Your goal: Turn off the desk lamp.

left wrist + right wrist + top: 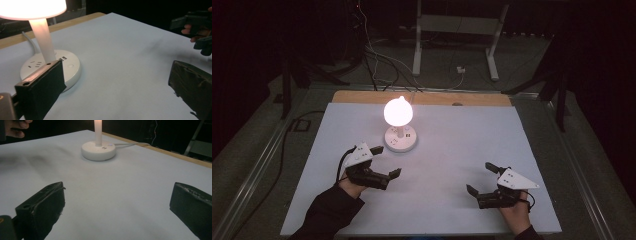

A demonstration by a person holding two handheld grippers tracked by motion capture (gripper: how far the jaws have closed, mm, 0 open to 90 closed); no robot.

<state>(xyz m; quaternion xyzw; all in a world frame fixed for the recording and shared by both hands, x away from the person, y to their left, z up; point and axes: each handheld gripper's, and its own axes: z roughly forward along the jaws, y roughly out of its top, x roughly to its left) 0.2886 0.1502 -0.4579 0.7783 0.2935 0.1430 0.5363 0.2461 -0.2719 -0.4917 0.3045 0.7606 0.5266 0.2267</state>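
Observation:
A lit white lamp with a glowing globe (pixel 398 111) stands on a round white base (pixel 400 139) with sockets, at the back middle of the white table (pixel 452 135). My left gripper (pixel 387 161) is open just in front and to the left of the base, with nothing between its jaws. In the left gripper view the base (pixel 72 66) and the stem (pixel 42 37) lie close beside the left jaw. My right gripper (pixel 480 178) rests open near the front right, holding nothing. The right gripper view has the base (pixel 98 150) well ahead.
A white cable (pixel 132 144) runs from the base toward the wooden back edge (pixel 422 98) of the table. Beyond the table are a dark floor, loose wires (pixel 377 65) and a white frame's legs (pixel 417 45). The right gripper (pixel 197 25) appears far off in the left gripper view.

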